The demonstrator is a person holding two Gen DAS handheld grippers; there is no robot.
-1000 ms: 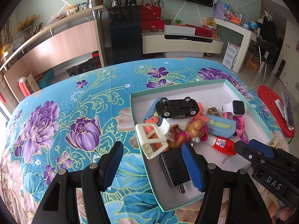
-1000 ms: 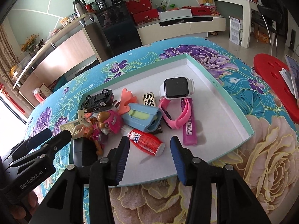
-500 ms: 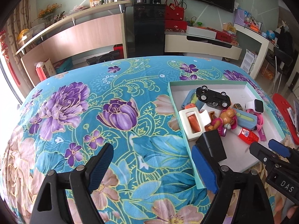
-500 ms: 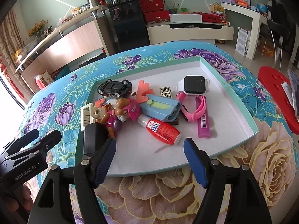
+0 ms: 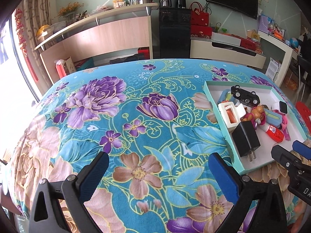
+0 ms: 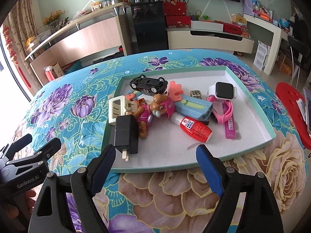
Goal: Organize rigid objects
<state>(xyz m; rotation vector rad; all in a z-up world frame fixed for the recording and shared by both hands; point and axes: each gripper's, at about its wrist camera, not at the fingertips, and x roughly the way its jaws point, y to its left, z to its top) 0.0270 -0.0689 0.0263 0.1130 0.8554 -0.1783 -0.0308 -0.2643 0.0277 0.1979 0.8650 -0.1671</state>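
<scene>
A shallow teal-rimmed tray point(image 5: 258, 167) point(image 6: 155, 168) holds a black charger point(image 5: 245, 137) point(image 6: 126, 134), an upside-down black toy car point(image 6: 148, 83), a pup figure point(image 6: 153, 108), a red-labelled bottle point(image 6: 194, 128), a blue case point(image 6: 192, 106) and a white smartwatch point(image 6: 223, 90). My left gripper point(image 5: 158, 167) hangs over the floral cloth left of the tray. Its jaws are opening with nothing between them. My right gripper point(image 6: 156, 155) hovers at the tray's near edge. Its jaws are opening too, with nothing between them, and the charger's prongs lie just beyond its left finger.
The floral cloth point(image 5: 116, 116) covers the whole table and falls away at the far edge. A red stool point(image 6: 291, 104) stands to the right of the table. A pink tube point(image 6: 230, 128) and a white plastic toy point(image 6: 116, 108) also lie in the tray.
Both grippers opened wider. The left one drew away to the left from the tray, leaving the charger lying inside. The right one backed off from the red bottle to the tray's near edge.
</scene>
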